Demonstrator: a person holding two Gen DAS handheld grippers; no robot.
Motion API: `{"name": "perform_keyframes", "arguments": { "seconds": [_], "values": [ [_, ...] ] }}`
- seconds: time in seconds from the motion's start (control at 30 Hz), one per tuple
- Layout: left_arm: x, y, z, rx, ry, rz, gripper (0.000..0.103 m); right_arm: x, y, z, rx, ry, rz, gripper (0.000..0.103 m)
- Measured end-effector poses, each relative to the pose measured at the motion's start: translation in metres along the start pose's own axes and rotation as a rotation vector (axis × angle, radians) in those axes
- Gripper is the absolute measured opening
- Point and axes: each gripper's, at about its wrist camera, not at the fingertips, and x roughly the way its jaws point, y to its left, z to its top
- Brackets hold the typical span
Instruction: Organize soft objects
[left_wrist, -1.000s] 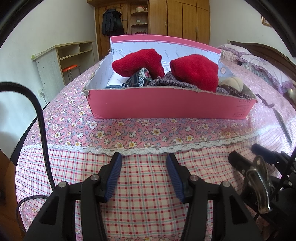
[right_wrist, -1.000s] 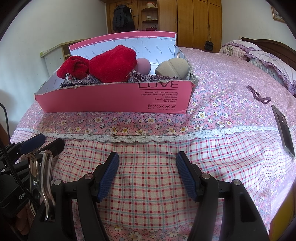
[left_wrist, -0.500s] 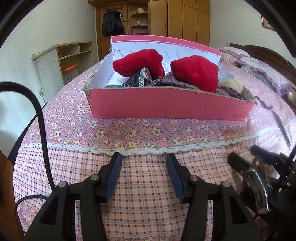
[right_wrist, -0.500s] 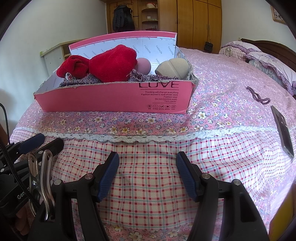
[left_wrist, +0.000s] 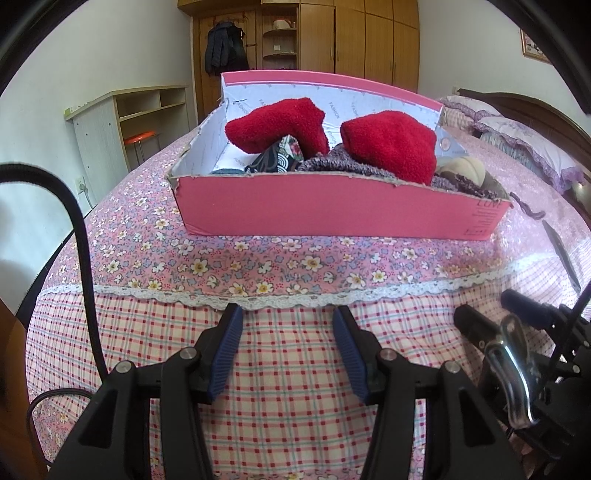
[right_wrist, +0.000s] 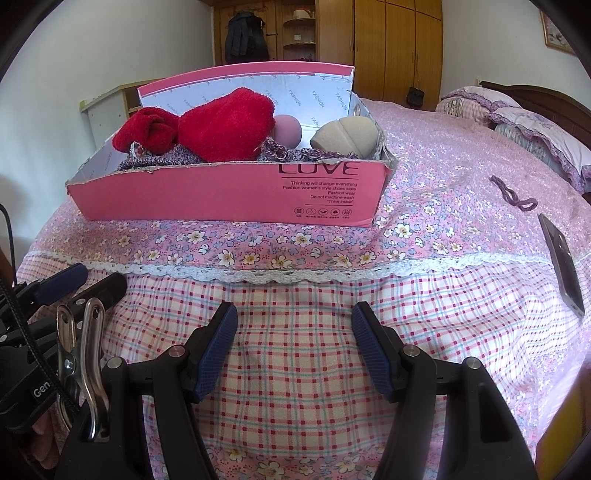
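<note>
Nothing has really moved since a second ago, both views look the same apart from a tiny camera drift. Left hand-held gripper (left_wrist: 288, 349) hangs over the checked part of the bedspread near the foot edge of the bed (left_wrist: 295, 406), jaws spread apart and holding nothing. Right hand-held gripper (right_wrist: 294, 350) is just beside it, same deal: released, nothing between the blue pads. All the soft stuff sits in the pink shoebox (right_wrist: 229, 195) further up the bed on the floral band, past the lace trim. Inside there are two red fuzzy socks (left_wrist: 388, 147), one toward each end, lying on top of some purple-grey knit fabric (right_wrist: 162, 160). A patterned dark cloth (left_wrist: 277, 157) pokes out under the left sock. Over at the box's right end there's a pink round sponge (right_wrist: 288, 130) and a beige wedge sponge (right_wrist: 345, 136) touching the end wall. Off to the right of the box, a purple hair tie (right_wrist: 511, 194) lies on the bedspread, and a phone (right_wrist: 561, 264) rests near the bed's right edge.
</note>
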Motion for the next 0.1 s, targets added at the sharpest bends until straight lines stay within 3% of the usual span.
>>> {"name": "perform_keyframes", "arguments": {
  "seconds": [0.1],
  "values": [
    [0.0001,0.0011,0.0005,-0.002,-0.001,-0.004,0.057,0.0002,0.0004,-0.0014,0.000,-0.003,-0.002,0.066]
  ]
}}
